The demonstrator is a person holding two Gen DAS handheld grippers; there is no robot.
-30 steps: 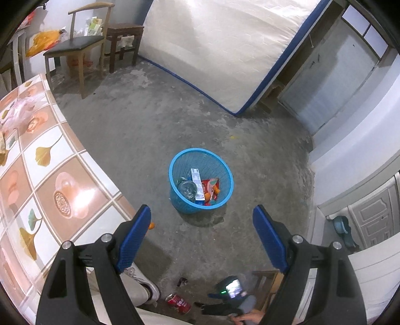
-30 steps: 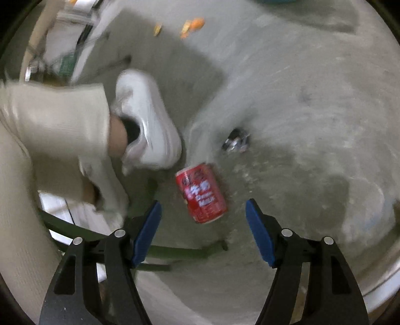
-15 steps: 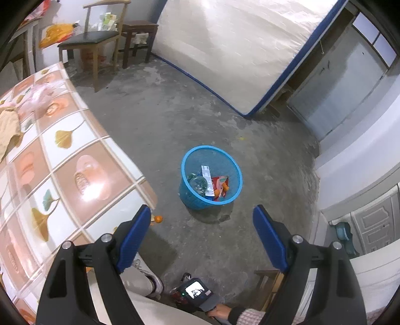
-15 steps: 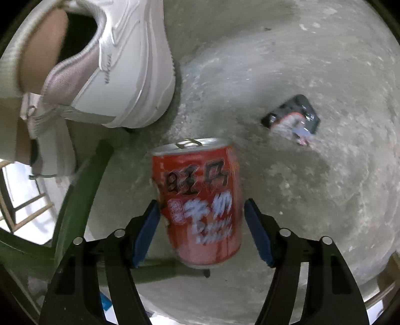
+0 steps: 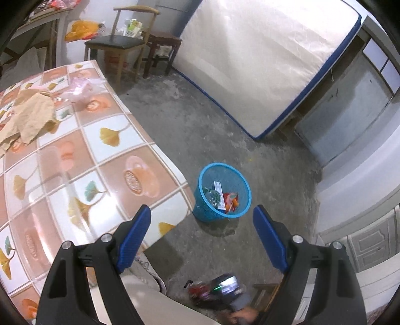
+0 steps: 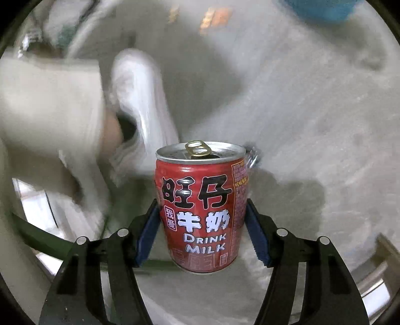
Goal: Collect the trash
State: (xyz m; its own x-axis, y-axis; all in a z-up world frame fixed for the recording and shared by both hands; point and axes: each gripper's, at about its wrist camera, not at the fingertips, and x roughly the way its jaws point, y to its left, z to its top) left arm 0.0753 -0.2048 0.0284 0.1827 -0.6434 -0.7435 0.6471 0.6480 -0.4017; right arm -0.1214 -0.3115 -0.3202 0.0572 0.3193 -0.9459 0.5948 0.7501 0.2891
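A red milk can (image 6: 200, 207) with an opened pull tab stands upright between the blue pads of my right gripper (image 6: 201, 202), which is shut on its sides and holds it above the concrete floor. In the left wrist view the can (image 5: 197, 291) shows as a red blur near the bottom edge. My left gripper (image 5: 201, 211) hangs open and empty, high over the floor by the table's corner. Ahead of it stands a blue mesh trash basket (image 5: 246, 182) with a bottle and wrappers inside.
A tiled-pattern table (image 5: 75, 162) with a crumpled brown bag fills the left. The person's white shoe (image 6: 140, 95) is beside the can. A small dark wrapper (image 6: 252, 155) and orange scraps (image 6: 215, 15) lie on the floor. A mattress (image 5: 262, 55) leans at the back.
My right gripper came down around the lying can, closed on it and lifted it off the floor. My left gripper drifted so that the table covers more of its view.
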